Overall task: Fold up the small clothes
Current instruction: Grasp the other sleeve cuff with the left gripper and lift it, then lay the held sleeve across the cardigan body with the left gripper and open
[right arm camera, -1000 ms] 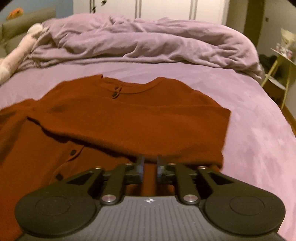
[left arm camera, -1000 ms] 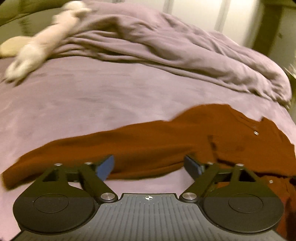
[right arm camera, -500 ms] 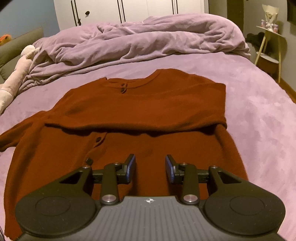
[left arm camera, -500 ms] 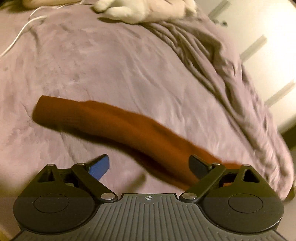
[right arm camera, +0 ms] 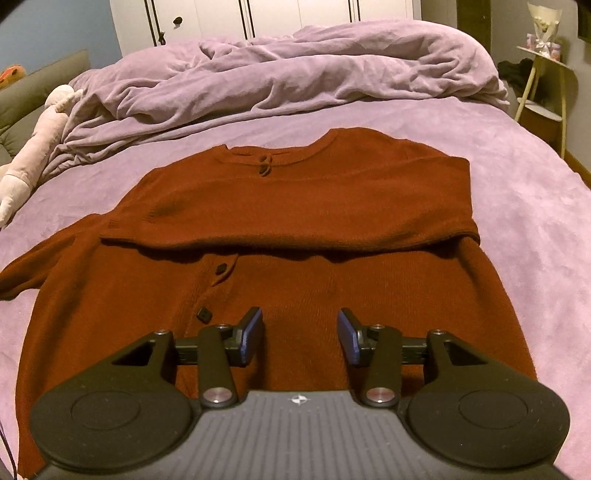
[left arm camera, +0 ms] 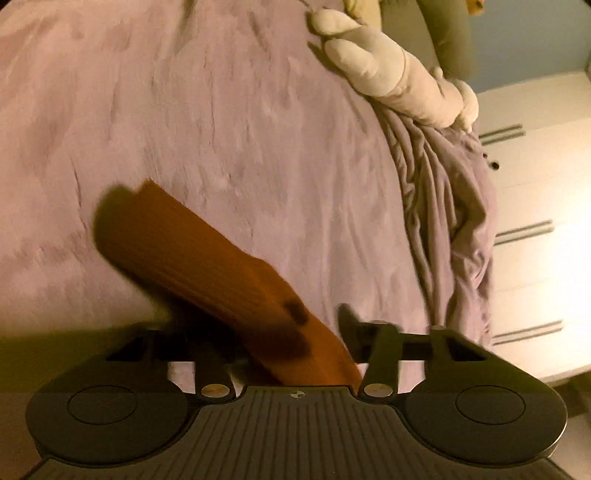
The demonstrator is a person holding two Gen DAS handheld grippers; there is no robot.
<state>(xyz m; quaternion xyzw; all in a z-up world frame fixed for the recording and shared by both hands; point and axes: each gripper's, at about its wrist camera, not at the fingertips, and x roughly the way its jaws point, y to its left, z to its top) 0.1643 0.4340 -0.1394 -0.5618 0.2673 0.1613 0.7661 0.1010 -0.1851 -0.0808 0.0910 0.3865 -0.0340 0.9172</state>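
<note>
From the right wrist view, the right gripper (right arm camera: pixel 301 334) hangs low over the lower body of a rust-red cardigan (right arm camera: pixel 280 229), its jaws spread wide with nothing between them. The cardigan lies flat on the bed (right arm camera: pixel 535 206), button placket up, with its right sleeve folded across the chest in a straight band and dark buttons (right arm camera: pixel 204 314) showing just left of the jaws. Its left sleeve (right arm camera: pixel 33 269) trails off toward the left edge of the bed. In the left wrist view, the left gripper (left arm camera: pixel 291 332) has that sleeve (left arm camera: pixel 207 266) running up between its jaws, which stand apart; the picture is blurred and I cannot tell whether they touch the cloth. Farther off, a crumpled lilac duvet (right arm camera: pixel 295 74) is heaped across the head of the bed, a pale plush toy (right arm camera: pixel 40 136) lies along its left edge, and white wardrobe doors (right arm camera: pixel 258 14) stand behind.
</note>
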